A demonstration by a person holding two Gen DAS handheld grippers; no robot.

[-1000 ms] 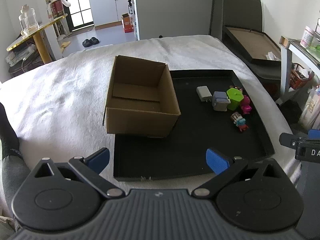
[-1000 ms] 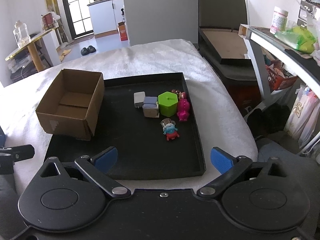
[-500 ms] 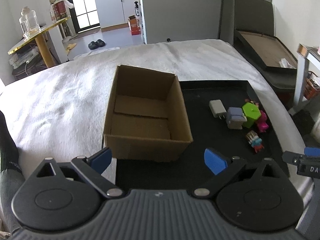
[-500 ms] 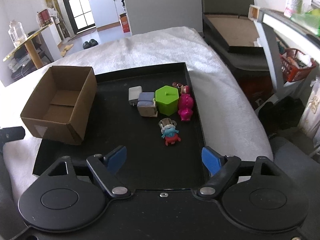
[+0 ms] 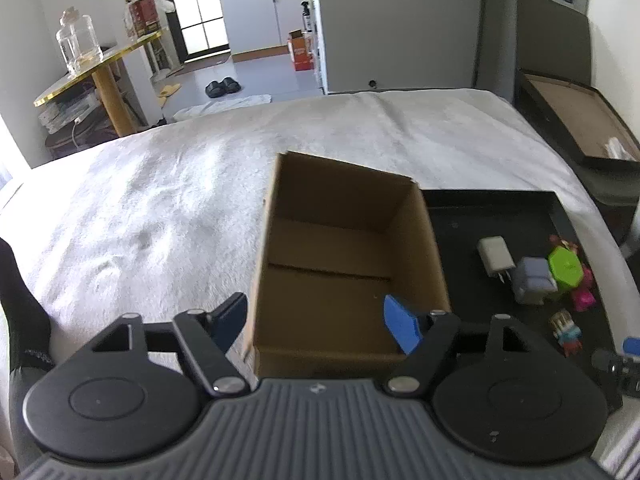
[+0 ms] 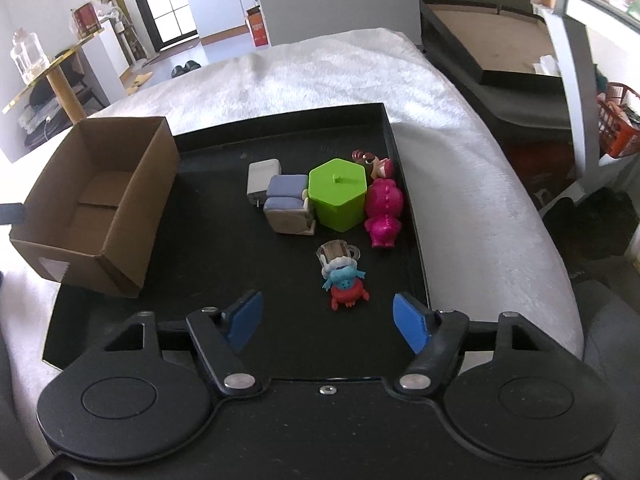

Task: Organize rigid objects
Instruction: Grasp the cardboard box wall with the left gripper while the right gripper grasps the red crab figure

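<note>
An empty cardboard box [image 5: 340, 264] [image 6: 96, 200] stands on the left end of a black tray [image 6: 224, 264] [image 5: 500, 216]. On the tray's right part lie a white charger [image 6: 262, 176], a grey-blue block [image 6: 286, 208], a green hexagonal box [image 6: 339, 194], a pink figure [image 6: 383, 210], a small brown-red figure [image 6: 374, 162] and a blue-red figure [image 6: 344, 276]. My left gripper [image 5: 316, 322] is open at the box's near wall. My right gripper [image 6: 328, 326] is open, just short of the blue-red figure.
The tray rests on a white fluffy cover [image 5: 160, 200]. A dark framed board [image 6: 492, 48] leans at the right. A shelf with an orange basket [image 6: 616, 120] stands far right. A gold side table with jars [image 5: 92, 68] is at the far left.
My left gripper has moved forward and left, up to the box's near wall. My right gripper has moved forward and down toward the blue-red figure. Both stay open.
</note>
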